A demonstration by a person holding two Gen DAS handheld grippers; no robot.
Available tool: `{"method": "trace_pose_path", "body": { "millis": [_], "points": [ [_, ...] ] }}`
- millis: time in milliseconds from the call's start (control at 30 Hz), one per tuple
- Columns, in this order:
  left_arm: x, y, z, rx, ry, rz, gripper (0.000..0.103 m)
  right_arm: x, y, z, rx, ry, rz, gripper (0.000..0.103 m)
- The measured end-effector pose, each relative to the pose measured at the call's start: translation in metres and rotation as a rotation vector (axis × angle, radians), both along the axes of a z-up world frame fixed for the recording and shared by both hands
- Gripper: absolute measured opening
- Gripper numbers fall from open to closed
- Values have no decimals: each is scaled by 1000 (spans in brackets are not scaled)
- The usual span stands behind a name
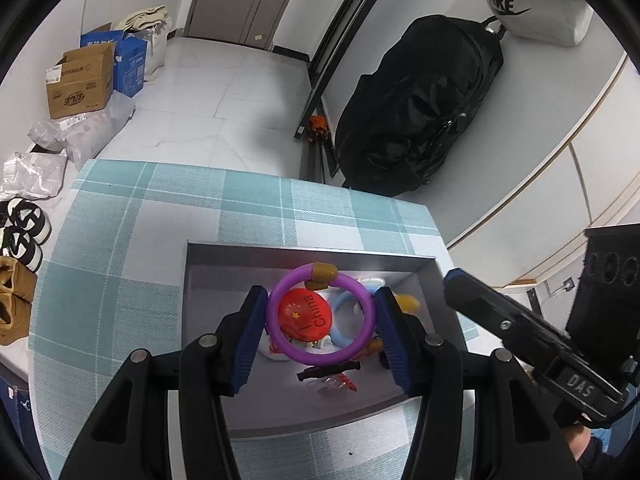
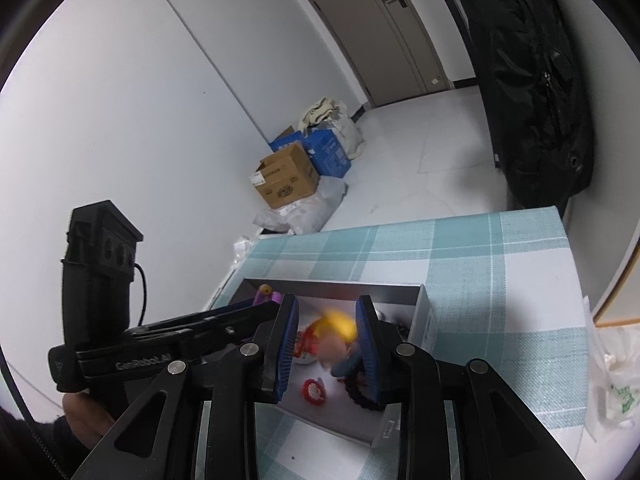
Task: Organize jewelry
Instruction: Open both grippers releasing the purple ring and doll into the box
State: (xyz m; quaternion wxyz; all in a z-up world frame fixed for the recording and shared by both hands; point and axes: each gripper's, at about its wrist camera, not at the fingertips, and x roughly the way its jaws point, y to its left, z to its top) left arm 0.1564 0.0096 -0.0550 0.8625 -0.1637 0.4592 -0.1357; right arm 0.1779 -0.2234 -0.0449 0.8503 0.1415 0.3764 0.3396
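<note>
**Purple ring in my left tongs, over the grey box**

My left gripper [image 1: 320,328] is over the open grey box [image 1: 424,276], and its two blue pads [image 1: 250,336] press on the left and right edges of the purple ring [image 1: 321,314]. The ring stands face-on to my camera, its tan clasp [image 1: 323,274] at the top, close to the box's far wall. Through the ring's hole I read a red round badge [image 1: 305,316] with "China" on it, lying on the box floor. Just right of the badge, also in the box, a pale blue ring [image 1: 348,326], and nearer me a small black and red piece [image 1: 332,374].

My right gripper [image 2: 326,344] is over the same box [image 2: 420,320], on its right side. Between its blue fingers [image 2: 286,344] sits a yellow and pale blurred thing [image 2: 336,336]; it is too smeared for me to name, and I cannot tell whether my fingers clamp it or merely frame it. Below it on the box floor, a small red and white round piece [image 2: 314,392] and a dark beaded loop [image 2: 358,394].

The box rests on the teal checked tablecloth [image 1: 132,240]. Beyond the box, off the table, a black bag [image 1: 420,112] stands against the wall.
</note>
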Motion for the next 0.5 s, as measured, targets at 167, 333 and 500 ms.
{"method": "trace_pose_path", "body": {
  "millis": [167, 333, 500],
  "points": [
    [-4, 4, 2, -37, -8, -2, 67, -9, -4, 9, 21, -56, 1, 47],
    [-10, 0, 8, -7, -38, 2, 69, -18, -7, 17, 32, -101, -4, 59],
    [-22, 0, 15, 0, -100, 37, 69, -24, -9, 21, 26, -137, -29, 73]
  ]
}}
